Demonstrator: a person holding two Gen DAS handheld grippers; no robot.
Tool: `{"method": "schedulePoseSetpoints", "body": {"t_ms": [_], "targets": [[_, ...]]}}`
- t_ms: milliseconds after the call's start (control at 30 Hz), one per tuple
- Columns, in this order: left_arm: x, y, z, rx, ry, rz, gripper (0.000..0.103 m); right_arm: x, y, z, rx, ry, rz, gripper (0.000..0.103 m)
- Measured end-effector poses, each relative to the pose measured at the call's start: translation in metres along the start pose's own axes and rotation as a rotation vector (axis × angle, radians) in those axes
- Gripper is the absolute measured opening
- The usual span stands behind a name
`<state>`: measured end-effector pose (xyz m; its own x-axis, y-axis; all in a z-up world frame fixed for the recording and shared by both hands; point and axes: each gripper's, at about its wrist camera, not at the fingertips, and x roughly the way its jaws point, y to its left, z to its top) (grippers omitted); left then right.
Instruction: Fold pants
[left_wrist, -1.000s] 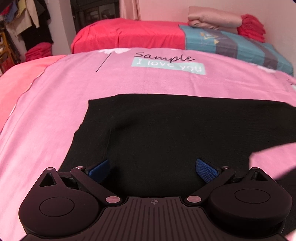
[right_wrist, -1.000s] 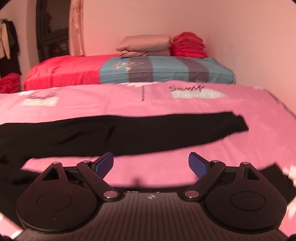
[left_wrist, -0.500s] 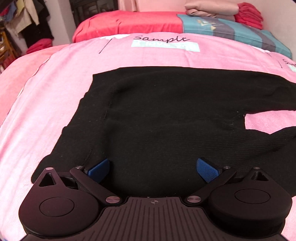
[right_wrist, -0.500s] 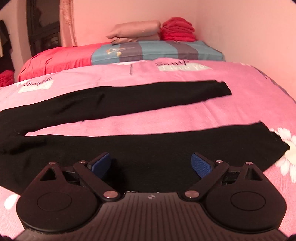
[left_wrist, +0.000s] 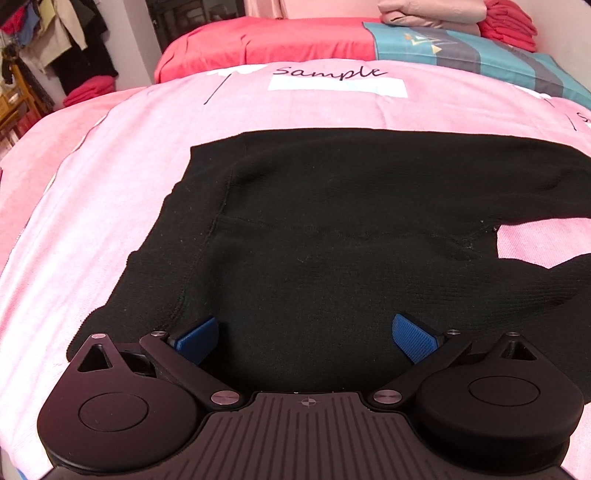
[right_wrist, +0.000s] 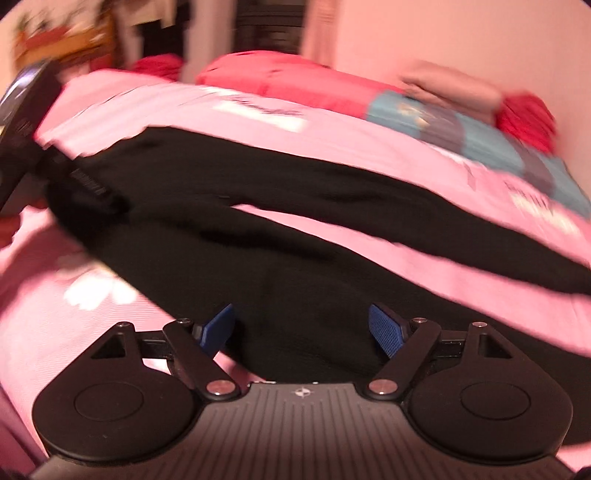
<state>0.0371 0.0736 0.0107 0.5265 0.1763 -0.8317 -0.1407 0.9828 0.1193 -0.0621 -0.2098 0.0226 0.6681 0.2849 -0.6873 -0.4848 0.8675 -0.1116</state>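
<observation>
Bedding: pink bedspread (left_wrist: 110, 206) printed with script lettering covers the near bed and carries the whole job.
Left gripper: the left gripper (left_wrist: 306, 338) sits low over the waist end of the pants, jaws spread wide, blue fingertips (left_wrist: 413, 338) apart with only black cloth showing between them — nothing clamped; whether the tips press into the fabric I cannot tell.
Right gripper: the right gripper (right_wrist: 303, 330) is likewise wide open and grips nothing, poised over the near leg; its view is smeared by motion blur.
Pants: black knit pants (left_wrist: 351, 229) lie flat on the bedspread, directly ahead of and beneath both tools.
Long axis: crosswise to both grippers — waistband toward the left, the two legs running off to the right with a wedge of pink showing between them.
Nearer hand: left for the waist and crotch, right for the near leg (right_wrist: 332, 280); the far leg (right_wrist: 369, 206) lies beyond it.
Next move, as I judge it: closing on the near edge at both ends and carrying it away over the far leg.
Farther off: a red bed (left_wrist: 266, 44) with a blue striped cover, then stacked folded linens (left_wrist: 436, 14) at the wall.
</observation>
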Motion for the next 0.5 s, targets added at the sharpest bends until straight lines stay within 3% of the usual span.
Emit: {"method": "schedulePoseSetpoints", "body": {"t_ms": [67, 133, 200, 267, 333, 500], "targets": [[0.001, 0.000, 0.000, -0.001, 0.002, -0.003, 0.103, 0.009, 0.009, 0.004, -0.042, 0.007, 0.012, 0.082], [0.002, 0.000, 0.001, 0.000, 0.003, -0.005, 0.103, 0.022, 0.011, 0.006, -0.052, 0.034, 0.040, 0.074], [0.002, 0.000, 0.001, 0.003, 0.002, -0.006, 0.103, 0.029, 0.009, 0.003, 0.001, 0.052, 0.067, 0.072], [0.002, 0.001, 0.001, 0.005, 0.002, -0.010, 0.103, 0.027, 0.005, 0.002, 0.038, 0.065, 0.082, 0.060], [0.002, 0.002, 0.001, 0.004, 0.004, -0.014, 0.103, 0.017, 0.004, -0.002, 0.018, 0.082, 0.079, 0.040], [0.004, 0.000, 0.003, 0.003, 0.007, -0.007, 0.103, -0.001, 0.000, -0.012, 0.006, 0.110, 0.107, 0.038]]}}
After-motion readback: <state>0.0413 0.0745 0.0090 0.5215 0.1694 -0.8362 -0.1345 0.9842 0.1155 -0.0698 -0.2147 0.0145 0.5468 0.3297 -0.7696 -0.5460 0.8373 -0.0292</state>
